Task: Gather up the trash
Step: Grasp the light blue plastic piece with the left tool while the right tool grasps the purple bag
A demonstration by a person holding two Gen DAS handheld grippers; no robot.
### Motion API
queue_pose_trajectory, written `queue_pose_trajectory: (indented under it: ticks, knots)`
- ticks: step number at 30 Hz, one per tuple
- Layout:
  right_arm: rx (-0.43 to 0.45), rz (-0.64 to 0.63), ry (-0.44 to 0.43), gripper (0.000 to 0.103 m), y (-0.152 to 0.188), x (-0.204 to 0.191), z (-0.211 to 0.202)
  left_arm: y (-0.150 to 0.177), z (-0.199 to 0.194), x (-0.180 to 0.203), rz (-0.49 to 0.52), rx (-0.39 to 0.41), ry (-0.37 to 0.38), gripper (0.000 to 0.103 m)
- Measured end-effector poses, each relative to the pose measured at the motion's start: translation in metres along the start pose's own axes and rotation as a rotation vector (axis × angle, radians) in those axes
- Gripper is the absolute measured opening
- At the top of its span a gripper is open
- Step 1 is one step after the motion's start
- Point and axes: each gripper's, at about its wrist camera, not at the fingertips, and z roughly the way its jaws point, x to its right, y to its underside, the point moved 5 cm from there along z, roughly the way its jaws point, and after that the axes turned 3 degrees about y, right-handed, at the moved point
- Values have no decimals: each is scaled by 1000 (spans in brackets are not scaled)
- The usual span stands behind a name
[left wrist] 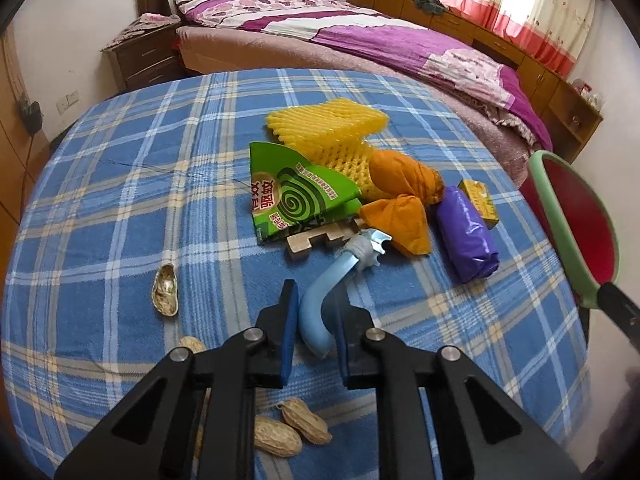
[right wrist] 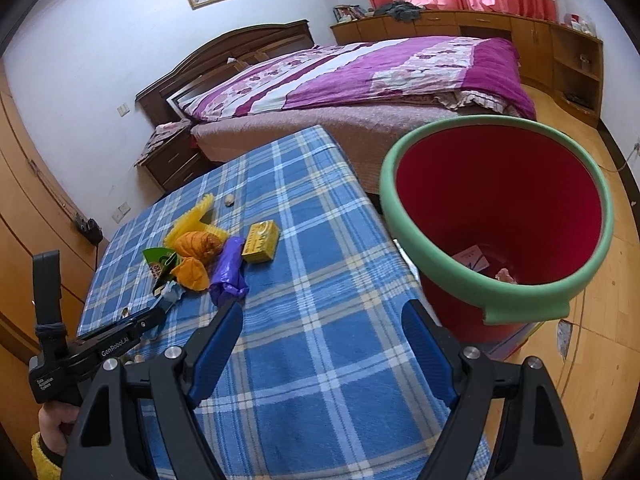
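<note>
My left gripper (left wrist: 316, 296) is shut on the curved handle of a light blue razor-like tool (left wrist: 320, 304), whose metal head lies toward the trash pile on the blue plaid table (left wrist: 120, 208). The pile holds a yellow foam net (left wrist: 324, 124), a green mosquito-coil box (left wrist: 296, 192), an orange bag (left wrist: 404, 180), a purple bag (left wrist: 466, 236) and a small yellow box (left wrist: 478, 198). My right gripper (right wrist: 324, 308) stands open over the cloth, holding nothing, beside the red bin with a green rim (right wrist: 440, 268). In the right wrist view the left gripper (right wrist: 156, 316) is at the left.
A wooden block (left wrist: 312, 240) lies under the green box. Peanut shells (left wrist: 166, 290) and whole peanuts (left wrist: 292, 428) lie near my left gripper. The bin stands off the table's right edge with some scraps inside. A bed (right wrist: 360, 76) is behind the table.
</note>
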Motion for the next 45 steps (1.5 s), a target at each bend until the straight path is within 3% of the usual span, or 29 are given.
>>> queue_pose_trajectory:
  ticks: [17, 25, 37, 45]
  knots:
    - [-54, -108, -83, 83, -3, -59, 38, -11, -26, -9, -74, 81, 57, 17]
    - [-96, -121, -105, 56, -6, -80, 69, -14, -28, -19, -116, 94, 65, 17]
    - [-139, -143, -121, 29, 3, -86, 87, -14, -26, -17, -122, 90, 73, 17]
    - [-131, -146, -148, 25, 12, -83, 75, -10, -32, -6, -102, 97, 79, 17]
